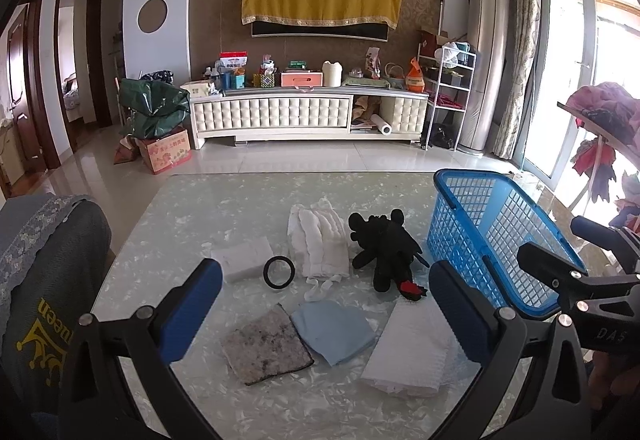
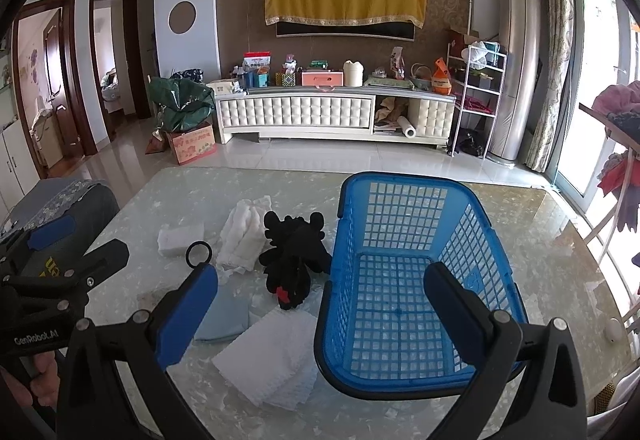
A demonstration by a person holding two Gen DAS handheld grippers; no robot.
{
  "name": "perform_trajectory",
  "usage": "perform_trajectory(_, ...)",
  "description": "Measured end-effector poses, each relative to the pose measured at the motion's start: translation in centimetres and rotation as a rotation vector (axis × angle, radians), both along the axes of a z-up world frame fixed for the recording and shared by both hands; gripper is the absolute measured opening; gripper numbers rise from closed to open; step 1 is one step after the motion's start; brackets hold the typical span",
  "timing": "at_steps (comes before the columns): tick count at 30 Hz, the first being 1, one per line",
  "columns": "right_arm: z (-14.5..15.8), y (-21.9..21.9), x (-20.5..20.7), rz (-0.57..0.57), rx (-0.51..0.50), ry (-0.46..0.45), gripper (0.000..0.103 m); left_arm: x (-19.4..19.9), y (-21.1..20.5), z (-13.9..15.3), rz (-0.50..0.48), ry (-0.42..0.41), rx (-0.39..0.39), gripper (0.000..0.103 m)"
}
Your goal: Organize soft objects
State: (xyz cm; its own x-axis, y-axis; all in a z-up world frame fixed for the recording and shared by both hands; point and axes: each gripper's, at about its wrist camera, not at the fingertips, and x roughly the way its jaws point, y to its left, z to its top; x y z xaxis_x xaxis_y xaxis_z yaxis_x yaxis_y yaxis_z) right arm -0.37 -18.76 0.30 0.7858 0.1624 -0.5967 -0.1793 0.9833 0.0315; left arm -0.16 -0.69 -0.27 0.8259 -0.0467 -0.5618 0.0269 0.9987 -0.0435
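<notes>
Soft things lie on a marbled table (image 1: pixel 168 224): a black plush toy (image 1: pixel 386 246), a white ruffled cloth (image 1: pixel 318 244), a white sponge block (image 1: pixel 242 258), a black ring (image 1: pixel 279 271), a grey felt pad (image 1: pixel 266 346), a light blue cloth (image 1: pixel 334 328) and a white folded towel (image 1: pixel 412 348). An empty blue basket (image 2: pixel 404 280) stands at the right. My left gripper (image 1: pixel 324 296) is open above the pad and cloths. My right gripper (image 2: pixel 320 300) is open over the basket's near left rim. The plush toy (image 2: pixel 294 256) and the towel (image 2: pixel 272 356) also show in the right wrist view.
A chair with a grey cover (image 1: pixel 44 280) stands at the table's left edge. A small white object (image 2: pixel 612 328) lies near the table's right edge. A TV cabinet (image 1: pixel 308 112) stands across the floor; a clothes rack (image 1: pixel 604 128) is at the right.
</notes>
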Motion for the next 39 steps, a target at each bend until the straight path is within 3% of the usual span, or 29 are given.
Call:
perform_trajectory(14, 0.3, 0.3, 0.0, 0.001, -0.017, 0.007, 0.103, -0.2, -0.3, 0.2, -0.014, -0.007, 0.007, 0.103)
perform_trajectory(19, 1.1, 0.2, 0.1, 0.014, -0.011, 0.008, 0.103, -0.6, 0.2, 1.3, -0.02, -0.062, -0.027, 0.103)
perform_trajectory(21, 1.4, 0.1, 0.0, 0.017, -0.016, 0.009, 0.103, -1.0, 0.2, 1.8, -0.029, -0.088, -0.005, 0.103)
perform_trajectory(25, 1.7, 0.0, 0.2, 0.034, -0.022, 0.029, 0.103, -0.4, 0.2, 1.9, -0.084, -0.017, 0.082, 0.103)
perform_trajectory(28, 2.0, 0.1, 0.7, 0.057, -0.019, 0.043, 0.103, 0.0, 1.3, 2.2, -0.083, -0.01, 0.136, 0.103)
perform_trajectory(33, 2.2, 1.0, 2.0, 0.098, -0.011, 0.078, 0.103, 2.1, 5.3, 2.8, -0.077, 0.062, 0.071, 0.103)
perform_trajectory(39, 2.1, 2.9, 4.5, 0.138, -0.03, 0.149, 0.103, 5.1, 8.3, 1.4, -0.115, 0.16, 0.085, 0.103)
